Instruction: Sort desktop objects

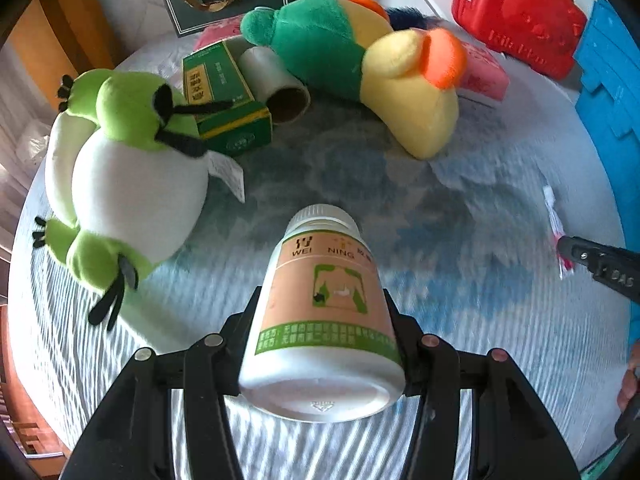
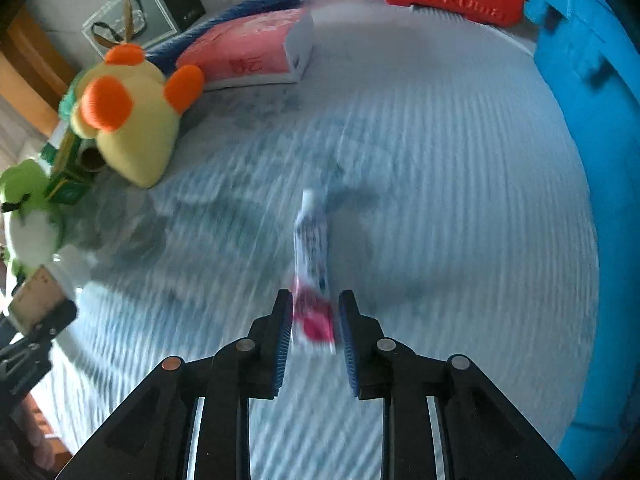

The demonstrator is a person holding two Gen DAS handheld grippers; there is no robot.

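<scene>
Bottle (image 1: pixel 324 316): we are gripping it in the left gripper (image 1: pixel 322 332), jaws clamped on its sides, above the bench (image 1: pixel 460 240); smooth plastic may be slipping. Tube (image 2: pixel 312 264): lying between the right gripper's (image 2: pixel 314 320) parted jaws, unpinched; it may be toppling or rolling away.

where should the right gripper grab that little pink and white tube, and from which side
Grip the tube across its flat pink tail end, from above. It lies flat on the striped cloth, lengthwise along the right gripper, whose open jaws already straddle that end; the narrow width suits them.
</scene>
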